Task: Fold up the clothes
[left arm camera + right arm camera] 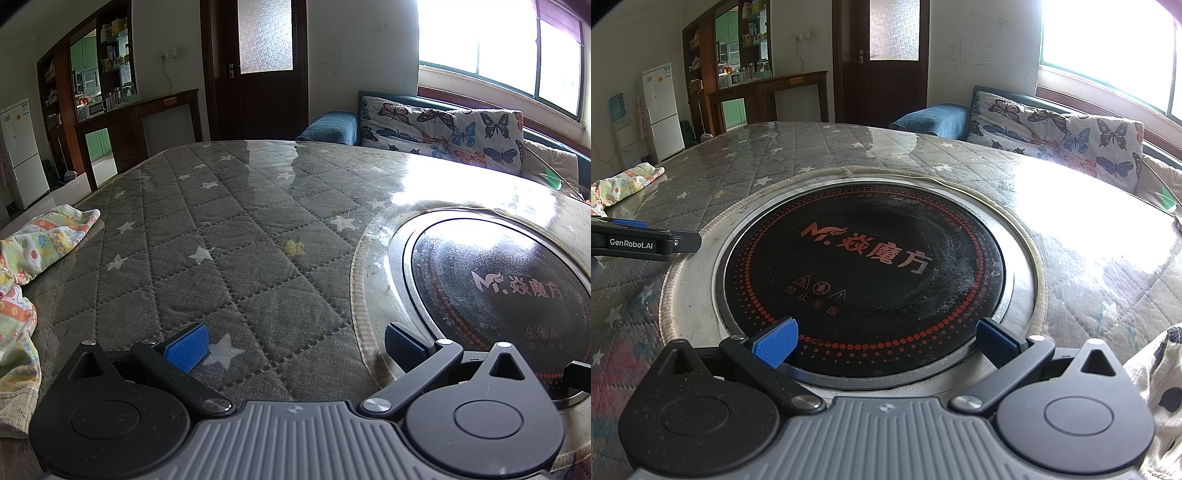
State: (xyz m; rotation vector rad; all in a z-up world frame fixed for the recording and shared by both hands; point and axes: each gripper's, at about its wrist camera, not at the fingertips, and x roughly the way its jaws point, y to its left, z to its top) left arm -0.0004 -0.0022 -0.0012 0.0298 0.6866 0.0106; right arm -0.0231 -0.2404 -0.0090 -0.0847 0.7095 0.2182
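Observation:
A colourful patterned garment lies crumpled at the left edge of the grey quilted table; it also shows far left in the right wrist view. My left gripper is open and empty, low over the table, to the right of the garment. It appears in the right wrist view as a black bar. My right gripper is open and empty over the round black hotplate. A cream cloth with dark dots lies at the right edge.
The hotplate is set in the table's middle under a glossy cover. A butterfly-print sofa stands beyond the table by the window. A dark door, wooden shelving and a white fridge line the far wall.

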